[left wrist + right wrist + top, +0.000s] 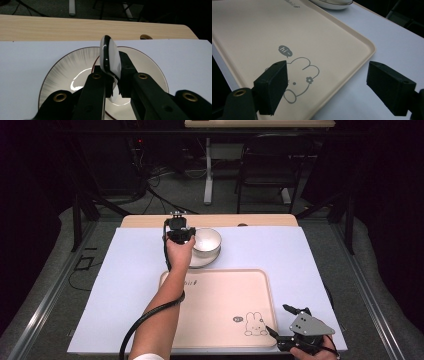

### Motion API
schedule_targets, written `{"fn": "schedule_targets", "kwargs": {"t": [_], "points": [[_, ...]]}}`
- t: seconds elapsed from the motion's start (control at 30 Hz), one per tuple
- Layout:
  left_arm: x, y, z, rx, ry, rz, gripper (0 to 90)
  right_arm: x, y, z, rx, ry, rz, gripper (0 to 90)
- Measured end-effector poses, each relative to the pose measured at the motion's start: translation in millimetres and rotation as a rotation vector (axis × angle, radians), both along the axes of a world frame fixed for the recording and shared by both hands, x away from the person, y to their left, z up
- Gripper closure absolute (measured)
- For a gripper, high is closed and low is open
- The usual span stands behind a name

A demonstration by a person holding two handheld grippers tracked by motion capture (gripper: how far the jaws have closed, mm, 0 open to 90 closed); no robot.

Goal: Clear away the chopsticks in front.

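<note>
Left gripper (113, 86) first: its jaws are pinched tight on the rim of the white bowl (110, 56), one pad inside the wall and one outside, and the bowl stands on edge in that grip, tipped up over the plate (62, 67). In the high view the same gripper (181, 235) sits at the bowl's (207, 240) left rim, with the plate (197, 261) peeking out just beneath and the whole group just beyond the far edge of the tray (220, 310).

That bowl looks like glazed ceramic: stiff, glossy, likely slick under the pads and quick to chip if it knocks the plate. A rim grip is the only sensible hold, but the weight hangs off one side, so I'd expect it to want to swivel; a deep bite on the wall and a slow carry seem wise.

Further out, the right gripper (290, 327) waits at the tray's near right corner, jaws spread wide and holding nothing. Its own view has the two pads straddling the tray's (332, 37) corner edge, the rabbit drawing (299, 77) just inside it.
</note>
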State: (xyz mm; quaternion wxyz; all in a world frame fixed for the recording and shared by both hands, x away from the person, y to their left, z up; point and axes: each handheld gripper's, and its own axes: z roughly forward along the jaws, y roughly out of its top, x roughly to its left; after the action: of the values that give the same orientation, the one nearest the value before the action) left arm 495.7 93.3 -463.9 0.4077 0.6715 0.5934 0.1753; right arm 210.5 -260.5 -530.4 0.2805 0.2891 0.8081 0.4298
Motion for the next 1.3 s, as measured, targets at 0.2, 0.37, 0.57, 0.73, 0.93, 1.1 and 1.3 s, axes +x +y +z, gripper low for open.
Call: {"fn": "schedule_targets", "kwargs": {"t": [0.2,0.37,0.57,0.73,0.93,1.1,1.3], "points": [[-3.1,2.5,8.5,0.0,-0.014,-0.005,84.7,0.0,0.2,0.0,-0.002,0.0,0.001,17.0],[-5.9,4.0,14.5,0.001,-0.026,-0.008,84.7,0.1,0.4,-0.1,-0.002,-0.001,0.0,17.0],[-10.8,4.9,19.6,-0.003,-0.034,-0.015,84.8,0.0,0.3,0.0,-0.003,-0.001,0.0,17.0],[-16.4,6.5,24.0,-0.004,-0.044,-0.021,84.8,-0.1,0.5,-0.1,-0.001,0.0,-0.001,17.0],[-29.3,15.1,34.6,-0.008,-0.059,-0.036,84.8,-0.1,1.2,-0.2,-0.003,0.001,0.0,17.0],[-39.5,25.8,42.1,-0.011,-0.051,-0.04,84.9,0.1,1.9,-0.5,-0.005,0.001,0.0,17.0],[-52.2,36.6,46.1,-0.013,-0.057,-0.043,84.9,0.0,2.0,-0.4,-0.005,0.001,-0.001,17.0]]}}
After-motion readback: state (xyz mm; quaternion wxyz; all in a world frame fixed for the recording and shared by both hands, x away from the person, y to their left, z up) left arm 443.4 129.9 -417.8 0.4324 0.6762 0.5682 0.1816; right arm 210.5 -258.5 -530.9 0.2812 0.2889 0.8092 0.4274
